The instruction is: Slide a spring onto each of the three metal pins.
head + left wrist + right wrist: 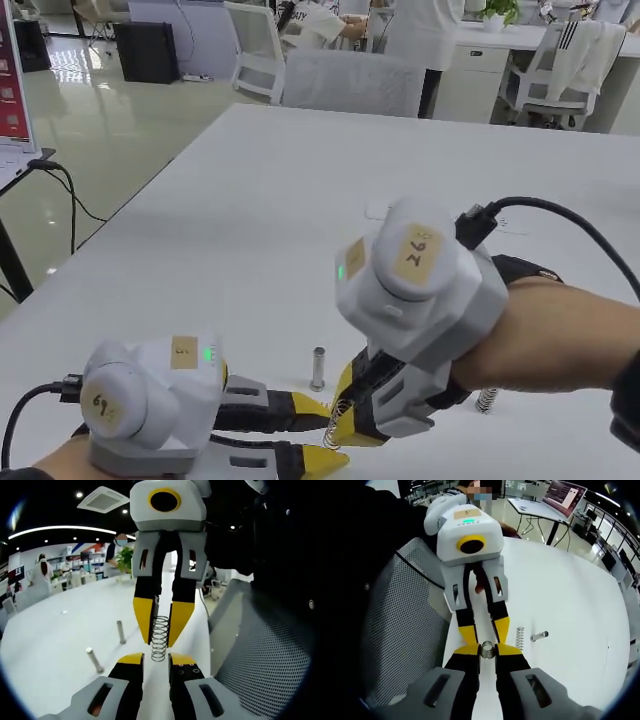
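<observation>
My right gripper [341, 413] is shut on a steel spring [334, 424], which in the left gripper view hangs between the right gripper's yellow fingertips [142, 617] as the spring [160, 637]. End-on, that spring [487, 650] sits between my right gripper's [487, 653] own jaws. My left gripper [323, 436] faces it, jaws slightly apart around the spring's lower end without clearly touching it. Two upright metal pins [121, 631] [94, 660] stand on the table to the left; one pin [318, 368] rises just behind both grippers. A loose spring [487, 400] lies to the right.
The white table [300, 200] stretches far ahead. A grey mesh chair back [260, 655] is close beside the table's near edge. White chairs [350, 80] stand at the far end. A black cable [560, 215] runs from the right gripper.
</observation>
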{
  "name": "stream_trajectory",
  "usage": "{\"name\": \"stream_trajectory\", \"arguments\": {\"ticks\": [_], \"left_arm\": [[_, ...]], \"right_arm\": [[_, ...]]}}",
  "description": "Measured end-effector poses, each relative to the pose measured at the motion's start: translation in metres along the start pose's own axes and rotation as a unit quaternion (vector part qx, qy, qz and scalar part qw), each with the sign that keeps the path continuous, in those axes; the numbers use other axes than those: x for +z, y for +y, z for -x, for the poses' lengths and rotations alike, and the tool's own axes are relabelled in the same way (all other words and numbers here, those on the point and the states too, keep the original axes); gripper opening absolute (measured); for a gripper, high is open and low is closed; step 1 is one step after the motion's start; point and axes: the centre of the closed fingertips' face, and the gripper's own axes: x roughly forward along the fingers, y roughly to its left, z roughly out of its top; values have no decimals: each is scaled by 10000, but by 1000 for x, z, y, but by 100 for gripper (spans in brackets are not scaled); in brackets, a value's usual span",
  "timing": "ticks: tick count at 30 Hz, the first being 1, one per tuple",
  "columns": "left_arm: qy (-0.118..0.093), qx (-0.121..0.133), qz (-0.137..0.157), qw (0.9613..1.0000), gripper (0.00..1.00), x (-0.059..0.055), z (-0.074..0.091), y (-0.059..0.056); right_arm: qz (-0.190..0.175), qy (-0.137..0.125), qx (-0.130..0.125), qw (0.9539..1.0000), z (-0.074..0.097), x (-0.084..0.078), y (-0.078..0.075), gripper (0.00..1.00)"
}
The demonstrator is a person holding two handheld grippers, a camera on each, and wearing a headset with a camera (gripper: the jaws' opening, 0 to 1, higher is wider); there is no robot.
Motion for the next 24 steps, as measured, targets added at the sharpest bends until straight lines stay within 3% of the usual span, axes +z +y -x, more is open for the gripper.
{"name": "stream_trajectory", "arguments": {"ticks": [13, 24], "left_arm": [[-31, 270, 370, 9989, 30, -11, 10, 9], [-122, 567, 595, 9965, 41, -17, 19, 17]], "right_arm": [[-252, 181, -302, 9991, 20, -28, -21, 8], [-450, 230, -557, 9972, 38, -43, -39, 8]]}}
